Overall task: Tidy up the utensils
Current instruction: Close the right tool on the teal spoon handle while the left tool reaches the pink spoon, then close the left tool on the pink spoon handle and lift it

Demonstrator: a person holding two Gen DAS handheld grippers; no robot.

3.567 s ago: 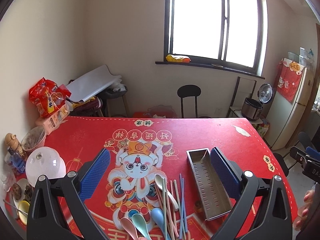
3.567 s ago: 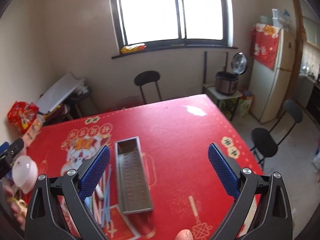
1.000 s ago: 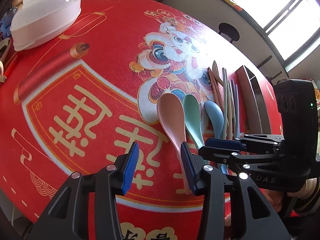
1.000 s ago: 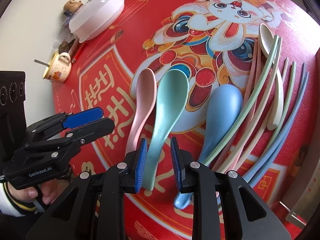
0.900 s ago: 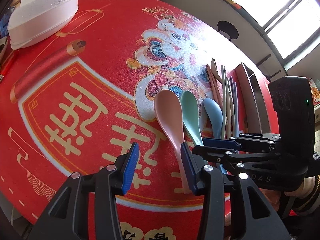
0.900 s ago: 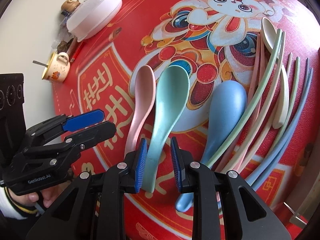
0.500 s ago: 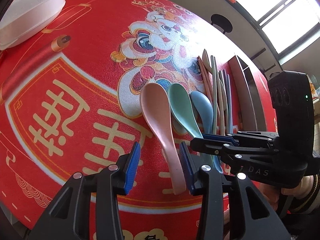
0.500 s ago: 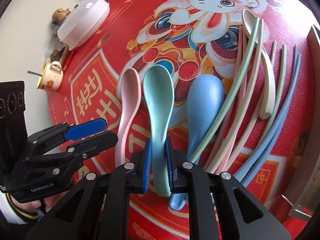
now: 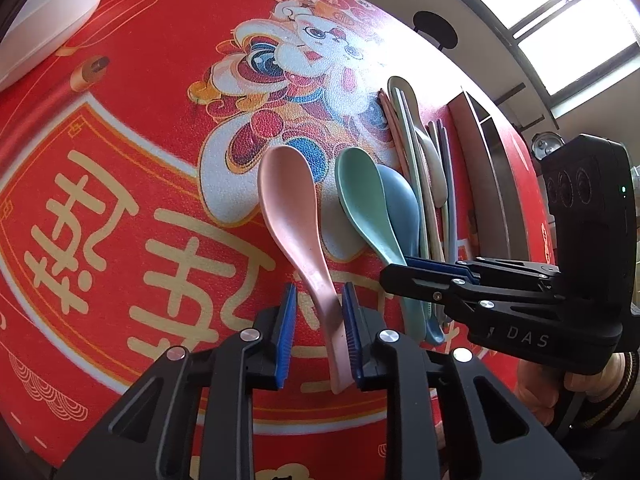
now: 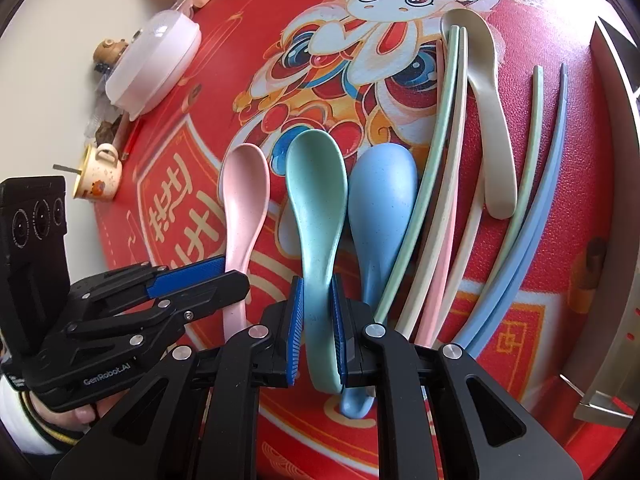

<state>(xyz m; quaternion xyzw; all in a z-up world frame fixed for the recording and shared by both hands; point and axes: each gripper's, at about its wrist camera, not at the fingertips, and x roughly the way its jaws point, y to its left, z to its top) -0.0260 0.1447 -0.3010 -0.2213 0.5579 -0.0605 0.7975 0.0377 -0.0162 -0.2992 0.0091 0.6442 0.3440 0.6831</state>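
Note:
Pink spoon, green spoon and blue spoon lie side by side on the red tablecloth. My left gripper straddles the pink handle with its jaws closing. The handle rests against the right pad, and a gap shows at the left pad. My right gripper is shut on the green spoon's handle. A beige spoon and several pastel chopsticks lie to the right, beside a long metal tray.
A white lidded bowl and a small mug stand at the table's left edge. A person's hand holds each gripper. A black chair stands beyond the table.
Both grippers came down over the spoon handles. The left jaws narrowed around the pink handle. The right jaws shut on the green handle, and the green spoon now leans on the blue one.

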